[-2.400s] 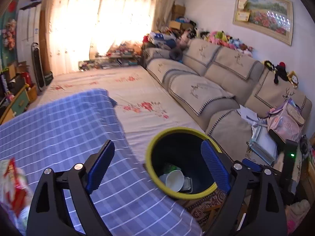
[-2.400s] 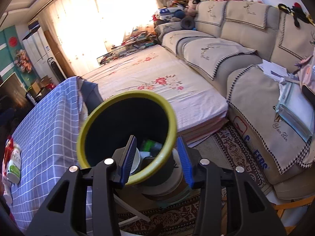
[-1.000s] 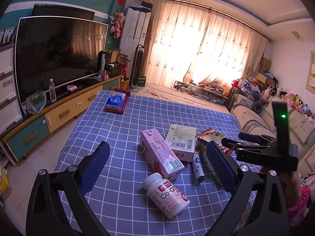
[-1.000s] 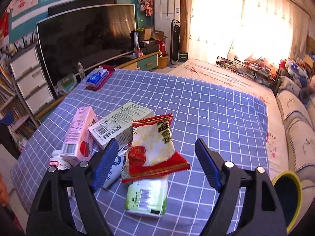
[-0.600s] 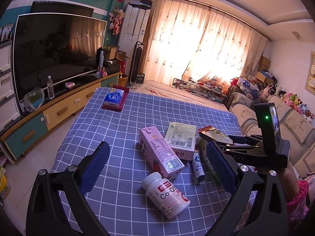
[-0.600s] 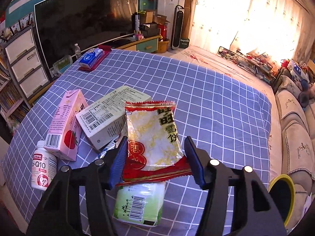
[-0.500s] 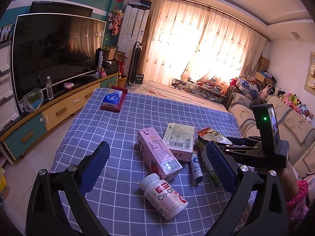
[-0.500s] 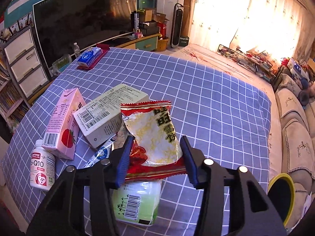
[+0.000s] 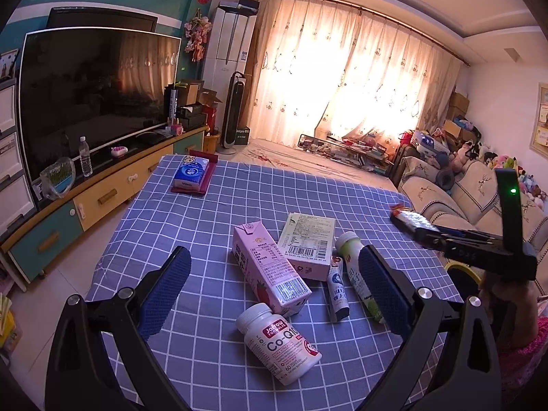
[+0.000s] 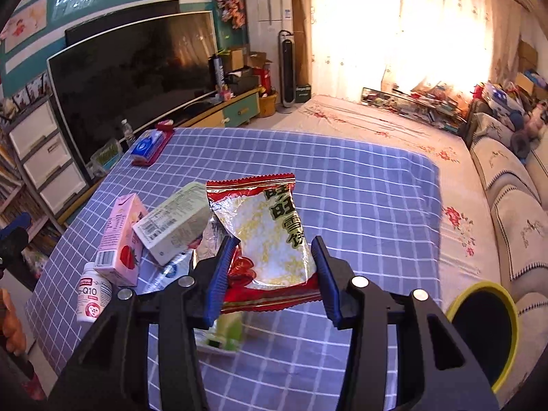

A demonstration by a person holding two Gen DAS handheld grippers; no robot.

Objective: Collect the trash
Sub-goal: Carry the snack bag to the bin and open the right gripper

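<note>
Living room, blue checked tablecloth. Right gripper clamped on red snack packet, lifted clear of cloth, likely bound for yellow-rimmed bin right of packet. Left gripper apart, empty, over pink carton, white bottle left of packet.

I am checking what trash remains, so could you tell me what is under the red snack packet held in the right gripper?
Under the lifted red snack packet clamped in the right gripper shows the blurred end of a green-and-white bottle on the checked tablecloth; the packet covers the rest of it.
</note>
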